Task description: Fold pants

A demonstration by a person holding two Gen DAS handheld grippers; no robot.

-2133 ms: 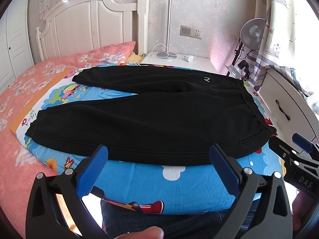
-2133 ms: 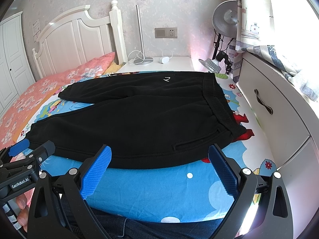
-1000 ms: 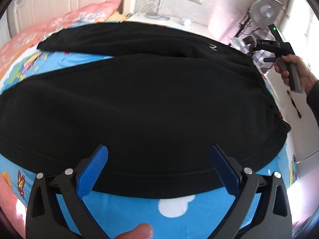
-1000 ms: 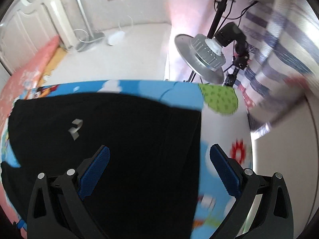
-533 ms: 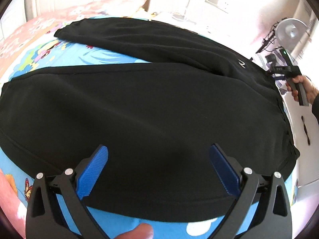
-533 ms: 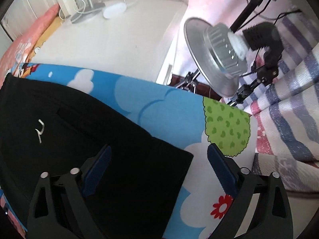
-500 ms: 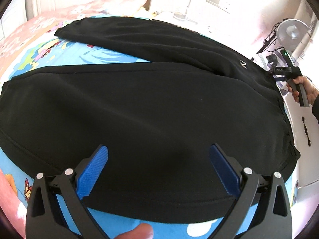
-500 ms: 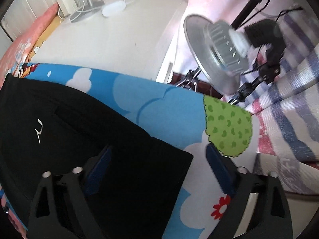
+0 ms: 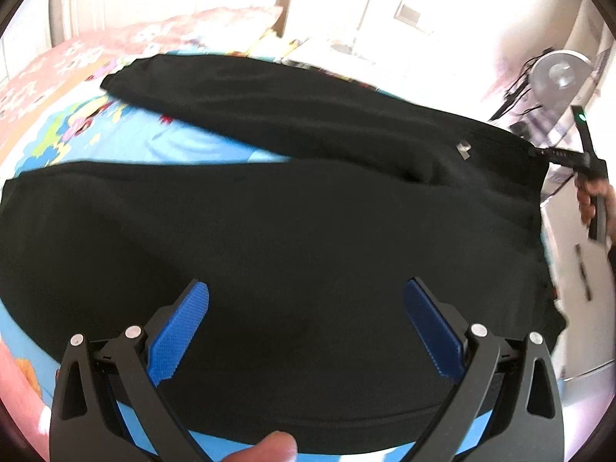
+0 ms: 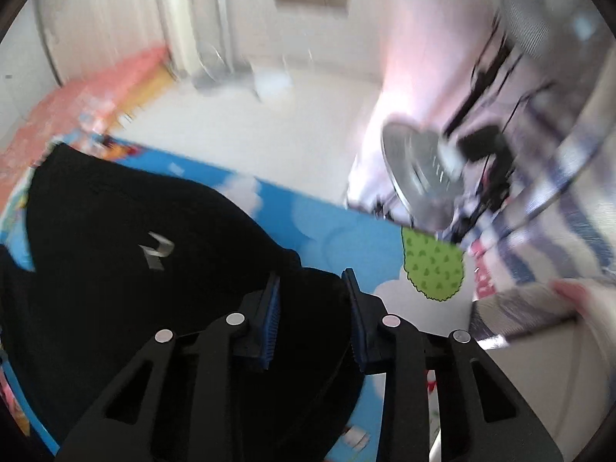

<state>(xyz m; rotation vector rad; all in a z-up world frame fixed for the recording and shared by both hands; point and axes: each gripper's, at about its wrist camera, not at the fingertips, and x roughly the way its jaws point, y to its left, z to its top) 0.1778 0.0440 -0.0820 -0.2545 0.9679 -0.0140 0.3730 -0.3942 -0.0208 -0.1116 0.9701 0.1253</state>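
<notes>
Cartoon bedsheet [image 9: 215, 146]; pink quilt [image 9: 57, 73]; fan [image 10: 419, 171]

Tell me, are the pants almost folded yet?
Not yet. Done: the black pants lie spread flat on the blue sheet, legs apart, no fold made. In hand: the right gripper is closing on the far waistband corner, cloth between its jaws. The left gripper hovers open. Left: all the folding.
</notes>
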